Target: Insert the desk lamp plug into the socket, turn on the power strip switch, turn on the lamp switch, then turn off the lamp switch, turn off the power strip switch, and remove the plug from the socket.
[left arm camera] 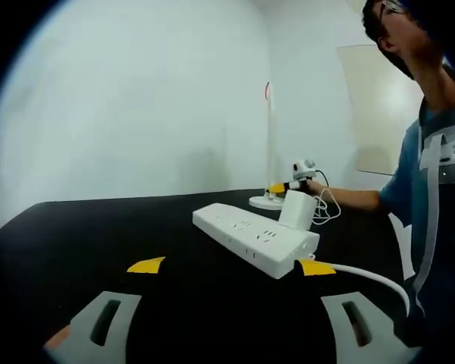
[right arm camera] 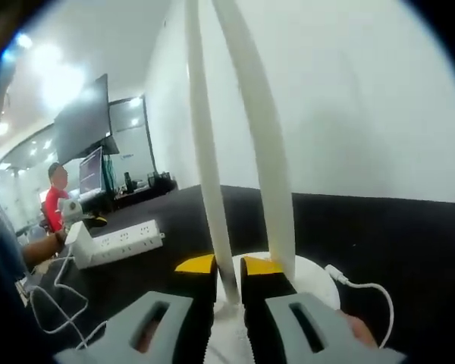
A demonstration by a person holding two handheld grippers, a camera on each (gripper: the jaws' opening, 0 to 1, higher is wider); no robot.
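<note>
In the left gripper view we see our left gripper (left arm camera: 231, 266) with its jaws wide apart above the black counter (left arm camera: 98, 227), holding nothing. The white power strip (left arm camera: 254, 236) lies ahead, with the white plug (left arm camera: 297, 209) standing in a socket at its far end. In the right gripper view our right gripper (right arm camera: 227, 267) has its jaws nearly together over the round lamp base (right arm camera: 311, 284), at the foot of the thin white stem (right arm camera: 205, 152); whether they touch the switch we cannot tell.
</note>
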